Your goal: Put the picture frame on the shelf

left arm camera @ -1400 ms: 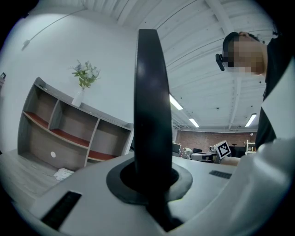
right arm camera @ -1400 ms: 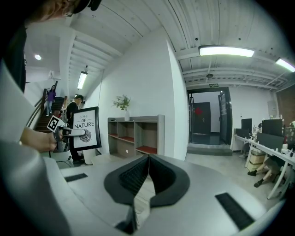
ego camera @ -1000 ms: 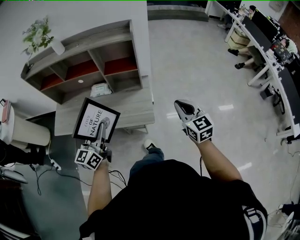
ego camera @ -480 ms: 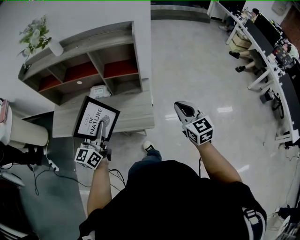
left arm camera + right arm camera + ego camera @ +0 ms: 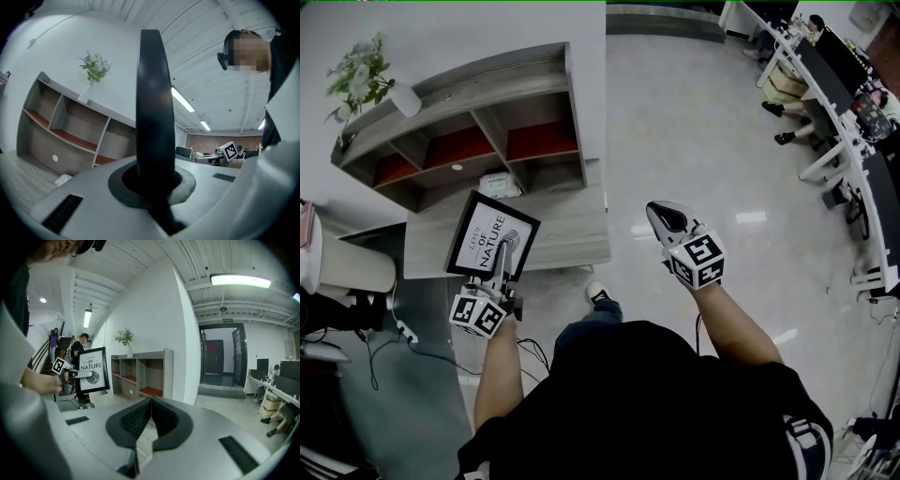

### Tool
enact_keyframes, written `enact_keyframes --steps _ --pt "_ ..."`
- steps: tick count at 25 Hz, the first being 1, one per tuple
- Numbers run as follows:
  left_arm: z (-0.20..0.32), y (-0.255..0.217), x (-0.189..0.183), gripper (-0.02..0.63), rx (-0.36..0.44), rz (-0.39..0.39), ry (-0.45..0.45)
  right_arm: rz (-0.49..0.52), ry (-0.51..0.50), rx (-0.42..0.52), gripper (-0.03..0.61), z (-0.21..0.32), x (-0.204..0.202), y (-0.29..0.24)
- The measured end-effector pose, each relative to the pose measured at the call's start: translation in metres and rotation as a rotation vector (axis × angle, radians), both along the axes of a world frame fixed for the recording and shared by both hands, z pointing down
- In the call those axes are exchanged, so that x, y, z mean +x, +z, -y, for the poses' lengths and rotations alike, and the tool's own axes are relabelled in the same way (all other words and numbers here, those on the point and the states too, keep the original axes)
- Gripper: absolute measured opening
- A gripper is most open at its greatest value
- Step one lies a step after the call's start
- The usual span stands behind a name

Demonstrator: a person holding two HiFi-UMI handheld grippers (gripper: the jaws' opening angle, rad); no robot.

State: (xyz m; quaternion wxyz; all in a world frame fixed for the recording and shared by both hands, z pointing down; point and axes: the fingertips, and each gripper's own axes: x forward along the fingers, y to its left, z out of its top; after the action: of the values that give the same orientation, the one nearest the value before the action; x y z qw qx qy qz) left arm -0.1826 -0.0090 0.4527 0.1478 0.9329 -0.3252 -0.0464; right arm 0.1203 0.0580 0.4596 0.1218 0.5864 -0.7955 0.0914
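Shelf [image 5: 487,141] ahead – my left hand-held gripper [image 5: 502,270] clenched on the picture frame [image 5: 490,236], right hand-held gripper [image 5: 656,210] closed, holding nothing.

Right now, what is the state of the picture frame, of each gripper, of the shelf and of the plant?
picture frame: clamped by its edge, held in the air, not on the shelf.
left gripper: shut on the picture frame.
right gripper: shut, empty.
shelf: open-fronted, no frame on it.
plant: upright on the shelf's top.
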Motion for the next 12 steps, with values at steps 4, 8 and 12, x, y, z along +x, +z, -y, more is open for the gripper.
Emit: enact_keyframes --steps 4,8,12 --pt "0.013 0.001 0.007 0.028 -0.003 0.003 0.002 0.004 -0.005 -0.005 0.014 0.015 0.004 0.002" --pt "0.027 0.006 0.007 0.028 -0.005 0.012 -0.008 0.010 -0.019 -0.007 0.014 0.031 0.003 0.007" --pt "0.040 0.007 0.014 0.028 -0.006 0.015 -0.011 -0.008 -0.028 -0.012 0.014 0.042 0.009 0.010"
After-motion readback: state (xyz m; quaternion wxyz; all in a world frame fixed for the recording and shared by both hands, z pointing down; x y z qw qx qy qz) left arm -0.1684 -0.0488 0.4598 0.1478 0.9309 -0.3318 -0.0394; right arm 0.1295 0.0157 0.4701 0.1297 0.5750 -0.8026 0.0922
